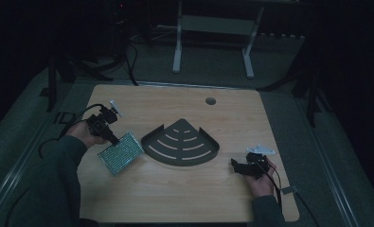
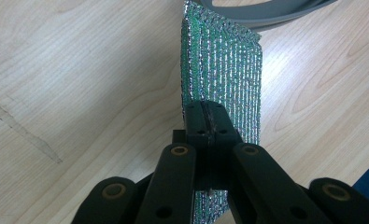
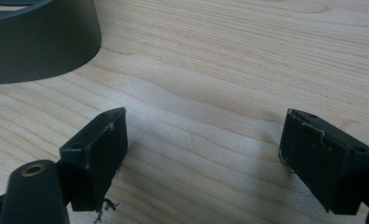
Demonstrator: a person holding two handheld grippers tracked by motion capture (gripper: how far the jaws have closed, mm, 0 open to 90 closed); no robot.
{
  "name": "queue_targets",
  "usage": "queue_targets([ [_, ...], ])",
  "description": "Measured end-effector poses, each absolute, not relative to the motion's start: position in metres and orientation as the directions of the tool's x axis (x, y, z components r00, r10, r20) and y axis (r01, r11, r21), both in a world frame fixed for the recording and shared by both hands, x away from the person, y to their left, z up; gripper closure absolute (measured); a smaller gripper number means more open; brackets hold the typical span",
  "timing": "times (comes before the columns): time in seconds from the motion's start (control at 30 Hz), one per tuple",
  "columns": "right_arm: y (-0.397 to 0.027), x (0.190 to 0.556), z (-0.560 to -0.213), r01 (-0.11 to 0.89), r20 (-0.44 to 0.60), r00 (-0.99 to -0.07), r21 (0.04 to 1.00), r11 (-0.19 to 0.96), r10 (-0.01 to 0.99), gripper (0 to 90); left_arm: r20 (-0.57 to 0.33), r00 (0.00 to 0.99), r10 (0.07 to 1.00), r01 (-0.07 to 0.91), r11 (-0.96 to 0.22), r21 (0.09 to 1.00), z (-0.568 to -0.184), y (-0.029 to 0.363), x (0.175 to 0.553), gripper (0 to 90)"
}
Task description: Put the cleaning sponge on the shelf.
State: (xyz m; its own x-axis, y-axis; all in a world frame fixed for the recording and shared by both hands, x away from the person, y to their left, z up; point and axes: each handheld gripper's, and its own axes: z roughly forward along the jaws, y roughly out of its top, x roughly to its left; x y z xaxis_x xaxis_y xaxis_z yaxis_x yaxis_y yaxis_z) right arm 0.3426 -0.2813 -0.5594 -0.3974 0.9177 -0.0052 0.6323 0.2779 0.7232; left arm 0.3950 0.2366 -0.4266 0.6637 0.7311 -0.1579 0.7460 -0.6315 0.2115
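A green, silvery scouring pad (image 1: 121, 152) hangs tilted just over the table at the left, next to the dark fan-shaped corner shelf (image 1: 181, 142). My left gripper (image 1: 112, 139) is shut on the pad's near edge; in the left gripper view the jaws pinch the pad (image 2: 222, 70) edge-on at the tips (image 2: 209, 122). My right gripper (image 1: 235, 165) rests low at the right of the shelf, open, with bare wood between its fingers (image 3: 105, 144). The shelf's curved wall (image 3: 42, 42) stands at the upper left of the right gripper view.
The wooden table (image 1: 184, 194) has a round cable hole (image 1: 210, 100) near its far edge. Cables trail from both grippers. A white desk frame (image 1: 213, 28) stands on the floor beyond the table.
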Motion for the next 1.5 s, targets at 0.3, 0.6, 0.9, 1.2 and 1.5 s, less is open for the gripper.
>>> queue_targets([
  [0.3,-0.281,0.343,-0.559,0.632,-0.005,-0.397,0.723,0.278,0.918,14.9,-0.157,0.663,0.732,0.745,-0.624,0.236,-0.416,0.235,0.399,90.0],
  [0.6,-0.281,0.343,-0.559,0.632,-0.006,-0.398,0.723,0.278,0.918,15.0,-0.153,0.67,0.727,0.737,-0.625,0.256,-0.407,0.23,0.402,90.0],
  [0.9,-0.281,0.343,-0.559,0.632,-0.006,-0.398,0.723,0.279,0.917,14.9,-0.152,0.678,0.719,0.729,-0.632,0.263,-0.402,0.221,0.409,90.0],
  [1.2,-0.281,0.343,-0.559,0.632,-0.006,-0.398,0.723,0.279,0.917,15.0,-0.145,0.693,0.706,0.714,-0.647,0.267,-0.398,0.215,0.412,90.0],
  [1.5,-0.281,0.343,-0.559,0.631,-0.006,-0.399,0.723,0.279,0.917,14.9,-0.13,0.705,0.697,0.702,-0.662,0.263,-0.391,0.206,0.418,90.0],
])
